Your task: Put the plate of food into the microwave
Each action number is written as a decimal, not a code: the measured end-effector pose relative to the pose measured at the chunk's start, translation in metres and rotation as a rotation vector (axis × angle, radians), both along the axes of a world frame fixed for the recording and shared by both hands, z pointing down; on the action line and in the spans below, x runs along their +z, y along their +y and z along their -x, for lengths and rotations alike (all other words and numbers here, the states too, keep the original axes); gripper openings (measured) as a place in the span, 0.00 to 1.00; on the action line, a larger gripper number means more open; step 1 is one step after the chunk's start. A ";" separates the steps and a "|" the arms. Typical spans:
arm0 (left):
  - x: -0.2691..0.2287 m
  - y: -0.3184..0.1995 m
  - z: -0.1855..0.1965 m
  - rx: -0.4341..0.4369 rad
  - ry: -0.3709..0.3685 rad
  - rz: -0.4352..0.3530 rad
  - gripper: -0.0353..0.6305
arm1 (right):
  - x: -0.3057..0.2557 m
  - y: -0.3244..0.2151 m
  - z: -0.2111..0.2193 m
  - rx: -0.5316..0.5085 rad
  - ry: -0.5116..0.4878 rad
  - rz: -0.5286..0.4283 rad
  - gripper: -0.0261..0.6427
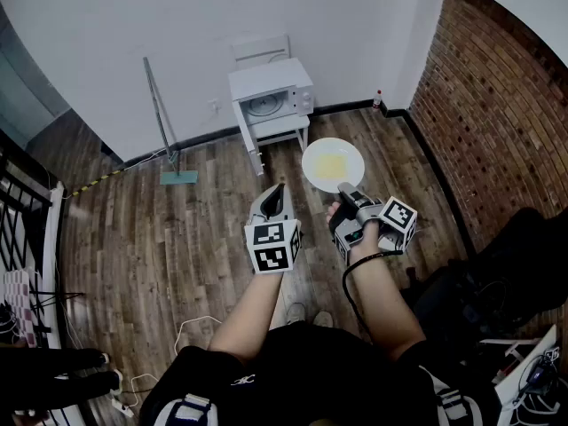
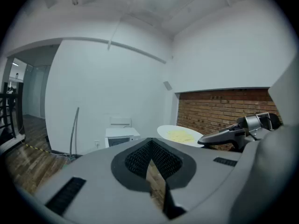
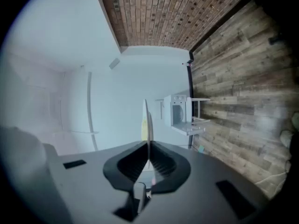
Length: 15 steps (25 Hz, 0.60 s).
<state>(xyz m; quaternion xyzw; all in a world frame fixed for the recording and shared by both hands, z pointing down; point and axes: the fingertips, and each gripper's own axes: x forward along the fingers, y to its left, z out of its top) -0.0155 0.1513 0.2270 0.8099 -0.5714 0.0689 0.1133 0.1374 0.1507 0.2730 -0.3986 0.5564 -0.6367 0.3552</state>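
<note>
A white plate (image 1: 333, 164) with yellow food hangs over the wooden floor, and my right gripper (image 1: 346, 191) is shut on its near rim. In the right gripper view the plate (image 3: 146, 120) shows edge-on, clamped between the jaws of the right gripper (image 3: 148, 155). To its left my left gripper (image 1: 276, 193) is shut with nothing in it, clear of the plate. Ahead against the white wall, the white microwave (image 1: 271, 94) stands on a small white stand with its door (image 1: 249, 142) swung open. The left gripper view shows the plate (image 2: 180, 134) and the microwave (image 2: 120, 136) beyond the closed jaws of the left gripper (image 2: 150, 160).
A long-handled mop (image 1: 161, 118) leans on the wall left of the microwave. A brick wall (image 1: 497, 96) closes the right side. Dark bags (image 1: 497, 273) lie at the right, and cables (image 1: 191, 327) run on the floor near my feet. A small bottle (image 1: 379, 100) stands in the corner.
</note>
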 end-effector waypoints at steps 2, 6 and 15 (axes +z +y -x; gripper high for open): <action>-0.002 0.007 -0.001 -0.011 0.005 0.002 0.05 | 0.000 0.005 0.000 -0.007 0.002 0.004 0.08; -0.005 0.019 0.003 -0.025 0.009 0.000 0.05 | -0.004 0.012 0.004 -0.020 0.029 -0.020 0.08; -0.015 0.024 0.029 -0.035 0.014 -0.030 0.05 | -0.017 0.013 0.033 -0.036 0.011 -0.042 0.08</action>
